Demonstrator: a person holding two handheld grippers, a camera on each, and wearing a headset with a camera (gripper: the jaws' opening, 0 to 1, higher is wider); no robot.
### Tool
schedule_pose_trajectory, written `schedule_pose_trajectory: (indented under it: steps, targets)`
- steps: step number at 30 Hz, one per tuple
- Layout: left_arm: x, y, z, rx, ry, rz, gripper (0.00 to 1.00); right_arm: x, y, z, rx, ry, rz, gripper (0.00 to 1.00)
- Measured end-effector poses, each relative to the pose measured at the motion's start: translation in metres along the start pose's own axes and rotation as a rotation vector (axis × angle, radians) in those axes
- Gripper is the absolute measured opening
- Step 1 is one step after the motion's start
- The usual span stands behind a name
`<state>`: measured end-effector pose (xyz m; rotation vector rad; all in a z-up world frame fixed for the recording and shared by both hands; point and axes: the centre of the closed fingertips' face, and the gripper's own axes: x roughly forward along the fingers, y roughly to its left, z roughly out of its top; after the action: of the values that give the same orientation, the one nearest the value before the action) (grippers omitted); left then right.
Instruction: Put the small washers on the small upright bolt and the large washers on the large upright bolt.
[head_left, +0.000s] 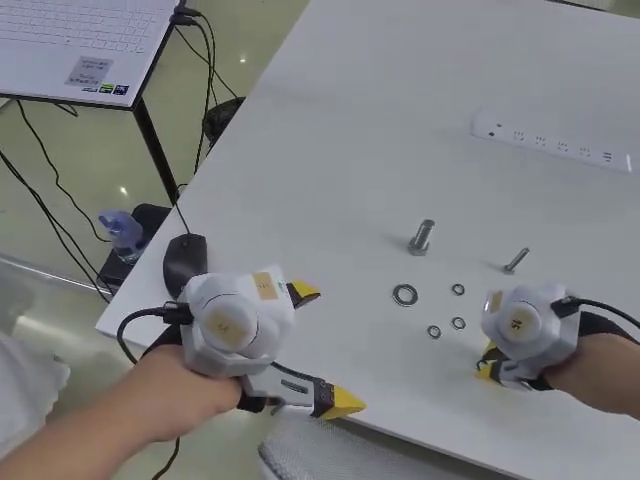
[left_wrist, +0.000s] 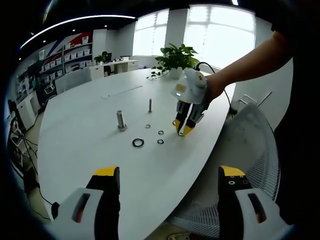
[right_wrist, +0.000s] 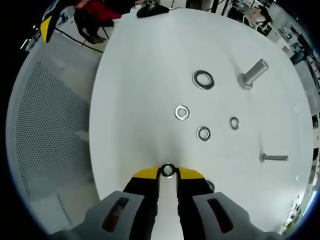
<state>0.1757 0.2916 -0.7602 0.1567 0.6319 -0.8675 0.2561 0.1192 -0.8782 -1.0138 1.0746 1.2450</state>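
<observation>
White table (head_left: 330, 150) in the head view held the large bolt (head_left: 421, 238) and the small bolt (head_left: 516, 261), both bare, with 1 large washer (head_left: 405, 295) and 3 small washers (head_left: 458, 323) lying loose nearby.

In the left gripper view, the left gripper (left_wrist: 169, 172) had its jaws wide apart and empty.

In the right gripper view, the right gripper (right_wrist: 168, 174) was clamped on a 4th small washer (right_wrist: 168, 170). By these views every washer was left to place.

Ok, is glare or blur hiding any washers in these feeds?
Head view: soft even light, faint shadows, large washer crisp. Left gripper view: windows blown out, fisheye bends the table, small washers tiny yet distinct. Right gripper view: sharp, no glare; held washer clear at the right tool tips.
</observation>
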Motion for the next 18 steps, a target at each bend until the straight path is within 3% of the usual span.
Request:
schedule_pose_trajectory:
  steps: [6,11,18]
  targets:
    - [-0.0002,-0.0046,-0.0020,-0.007,0.004,-0.006,0.78,0.0009,0.0005,-0.0001,-0.005,-0.011,0.003,0.13]
    - [-0.0024,-0.0049,-0.0033,-0.014,0.004,-0.002,0.76,0.0006,0.0014,0.0002,0.052,-0.051,0.019,0.13]
    - [-0.0012,-0.0060,-0.0021,-0.015,0.002,-0.005,0.74,-0.0011,0.0059,-0.0038,0.082,-0.069,0.028,0.12]
